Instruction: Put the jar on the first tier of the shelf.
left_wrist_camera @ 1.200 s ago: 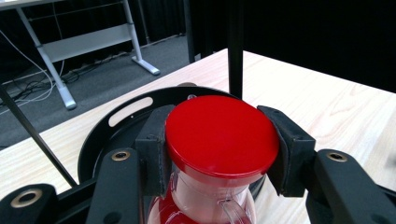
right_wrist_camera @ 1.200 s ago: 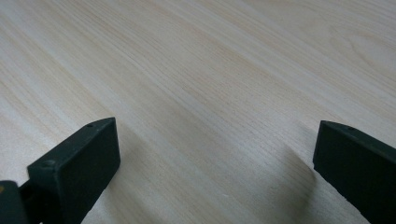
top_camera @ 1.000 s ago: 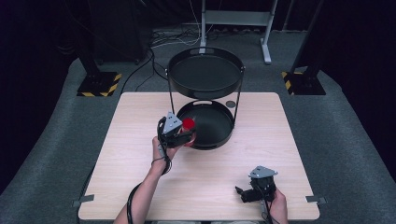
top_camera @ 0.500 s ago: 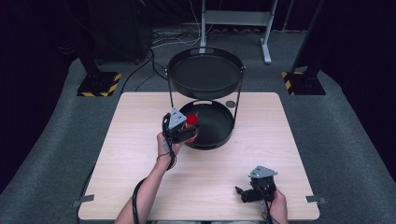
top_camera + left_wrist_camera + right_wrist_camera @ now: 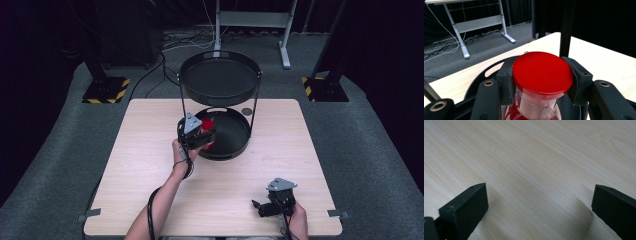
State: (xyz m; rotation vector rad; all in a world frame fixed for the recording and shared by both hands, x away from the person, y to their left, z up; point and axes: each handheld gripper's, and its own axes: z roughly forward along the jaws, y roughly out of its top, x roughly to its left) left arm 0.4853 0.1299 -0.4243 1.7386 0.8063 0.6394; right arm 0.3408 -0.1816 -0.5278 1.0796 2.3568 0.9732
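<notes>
A clear jar with a red lid (image 5: 542, 71) sits between the black jaws of my left gripper (image 5: 541, 80), whose pads press on the lid's two sides. In the high view the left gripper (image 5: 205, 132) holds the red-lidded jar (image 5: 207, 125) over the left rim of the lower tray (image 5: 235, 145) of a black two-tier stand. The upper tray (image 5: 220, 82) stands above it on thin posts. My right gripper (image 5: 260, 207) rests near the table's front right, its jaws wide apart over bare wood (image 5: 536, 170) with nothing between them.
The light wooden table (image 5: 145, 165) has free room on its left and front. A small round dark disc (image 5: 246, 111) lies behind the stand. A stand post (image 5: 566, 27) rises just behind the jar. Beyond the table are a white frame's legs (image 5: 285, 55) and cables on grey carpet.
My left gripper has carried the red-lidded jar to the right and slightly down, over the lower tray's left rim. The right gripper has stayed in place.
</notes>
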